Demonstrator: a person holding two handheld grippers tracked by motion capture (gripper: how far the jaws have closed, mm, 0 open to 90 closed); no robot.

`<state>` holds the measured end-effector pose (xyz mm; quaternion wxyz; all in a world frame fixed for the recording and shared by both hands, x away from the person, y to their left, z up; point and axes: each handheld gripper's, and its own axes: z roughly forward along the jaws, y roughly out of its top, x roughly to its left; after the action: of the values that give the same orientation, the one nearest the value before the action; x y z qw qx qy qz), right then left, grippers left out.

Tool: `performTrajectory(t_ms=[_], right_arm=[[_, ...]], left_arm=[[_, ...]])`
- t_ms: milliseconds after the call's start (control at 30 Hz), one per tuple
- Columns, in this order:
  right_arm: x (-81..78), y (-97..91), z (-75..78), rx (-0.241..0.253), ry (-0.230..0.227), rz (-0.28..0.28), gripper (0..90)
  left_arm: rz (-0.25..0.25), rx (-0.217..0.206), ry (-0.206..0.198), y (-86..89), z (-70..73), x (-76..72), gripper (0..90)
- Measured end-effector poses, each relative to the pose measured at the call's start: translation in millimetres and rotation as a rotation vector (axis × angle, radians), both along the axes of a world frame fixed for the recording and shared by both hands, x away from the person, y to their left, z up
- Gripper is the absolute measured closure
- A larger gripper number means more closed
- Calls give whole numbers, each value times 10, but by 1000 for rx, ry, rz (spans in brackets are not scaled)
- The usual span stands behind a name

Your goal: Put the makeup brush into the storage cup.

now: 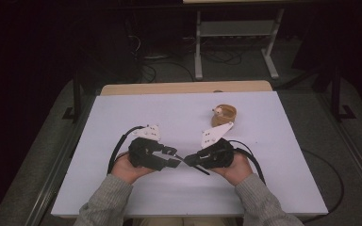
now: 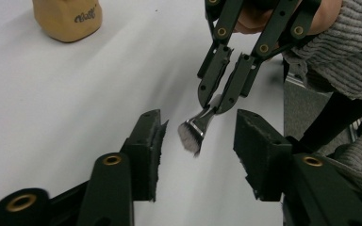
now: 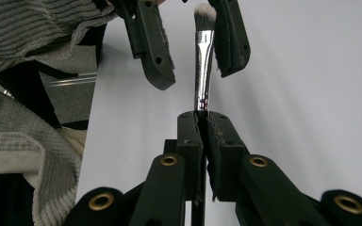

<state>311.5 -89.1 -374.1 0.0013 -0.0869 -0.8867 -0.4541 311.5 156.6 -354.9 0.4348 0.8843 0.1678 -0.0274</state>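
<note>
My right gripper (image 3: 201, 123) jaws clenched on brush (image 3: 202, 70); bristle end sits between my left gripper (image 2: 198, 141) jaws, released, not touching.

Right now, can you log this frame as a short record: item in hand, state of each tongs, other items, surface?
item: makeup brush, silver ferrule, pale bristles
right tongs: shut on the brush handle
left tongs: open, pads either side of the bristle end, not touching it
other item: tan pouch, farther back on the table, apart from both hands
surface: white table
</note>
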Motion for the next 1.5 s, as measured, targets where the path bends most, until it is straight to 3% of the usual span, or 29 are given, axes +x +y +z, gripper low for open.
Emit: performTrajectory(t_ms=[167,567,767,1000,1167,1333,1500], right_arm=[[-11,22,-15,-1,-14,12,832],[-66,59,-17,-20,-52,32,832],[-91,88,-30,-34,-75,39,833],[-102,101,-48,-37,-84,43,828],[-96,117,3,-49,-80,44,770],[-105,203,65,-151,-106,17,733],[-97,250,70,-170,-111,13,785]], left_arm=[[-22,25,3,-32,-4,0,627],[-60,-8,71,-10,-12,50,805],[-81,-7,90,-13,-18,63,835],[-82,21,69,-36,8,36,840],[-75,57,39,-72,72,22,841],[-65,104,13,-121,141,11,841],[-64,158,-20,-191,169,-17,841]])
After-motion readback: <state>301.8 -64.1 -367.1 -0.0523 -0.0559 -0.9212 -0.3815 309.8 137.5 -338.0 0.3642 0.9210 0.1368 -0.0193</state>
